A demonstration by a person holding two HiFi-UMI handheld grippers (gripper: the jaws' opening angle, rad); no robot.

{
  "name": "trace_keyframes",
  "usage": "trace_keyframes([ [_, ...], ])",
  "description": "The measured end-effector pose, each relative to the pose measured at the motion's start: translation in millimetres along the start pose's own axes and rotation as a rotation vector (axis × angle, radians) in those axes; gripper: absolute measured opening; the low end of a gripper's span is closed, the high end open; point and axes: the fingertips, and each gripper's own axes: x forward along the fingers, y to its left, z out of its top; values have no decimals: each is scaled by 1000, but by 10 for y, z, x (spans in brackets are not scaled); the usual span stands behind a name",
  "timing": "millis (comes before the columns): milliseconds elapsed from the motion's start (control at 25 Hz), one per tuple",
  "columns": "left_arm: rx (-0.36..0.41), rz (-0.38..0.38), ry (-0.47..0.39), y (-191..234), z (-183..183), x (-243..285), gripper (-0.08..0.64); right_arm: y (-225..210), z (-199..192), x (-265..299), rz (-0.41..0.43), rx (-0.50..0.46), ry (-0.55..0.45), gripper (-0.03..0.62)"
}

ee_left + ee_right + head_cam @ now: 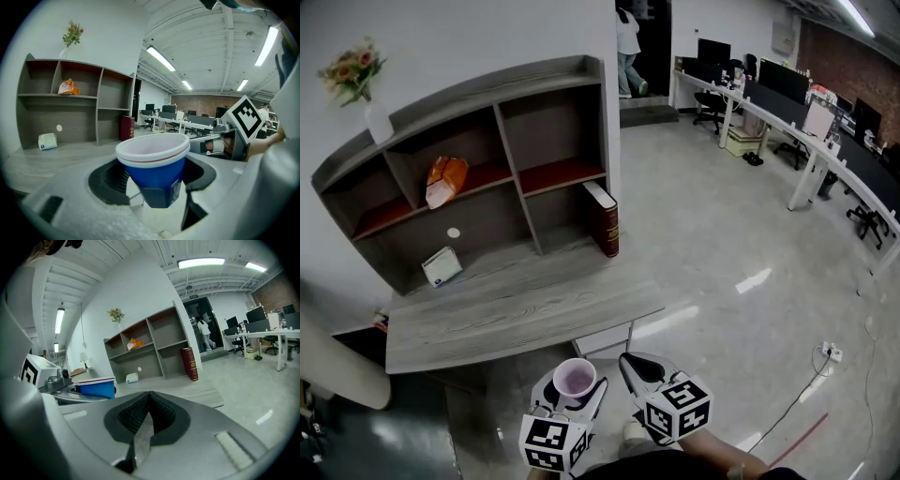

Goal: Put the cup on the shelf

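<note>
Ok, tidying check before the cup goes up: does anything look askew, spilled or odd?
Nothing spilled or damaged. The cup sits upright in the left gripper. Only untidy bits: a crumpled orange bag slumped in an upper compartment of the shelf, and a small white box set askew on the desk.

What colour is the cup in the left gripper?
The cup is blue, white-rimmed; clearest in the left gripper view.
</note>
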Motion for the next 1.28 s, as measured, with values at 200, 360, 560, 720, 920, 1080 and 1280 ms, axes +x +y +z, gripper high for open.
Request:
trace_keyframes([
  [200,-5,15,0,16,103,323,302,-232,131,142,33,-13,9,-2],
  [360,-9,21,-12,28,190,560,302,-412,188,245,51,-29,17,-2],
  [560,1,30,-11,67,276,730,302,-565,282,333,60,-31,14,-2],
  [720,9,38,-13,146,372,839,302,-647,369,413,64,-29,5,-2],
  [920,21,27,-12,269,498,994,302,-743,456,556,56,-17,3,-2],
  [1080,28,3,-14,390,625,1172,302,-863,594,700,35,-15,-4,-2],
  [1280,40,-33,-19,611,789,1417,302,-982,804,962,12,-19,-17,-2],
])
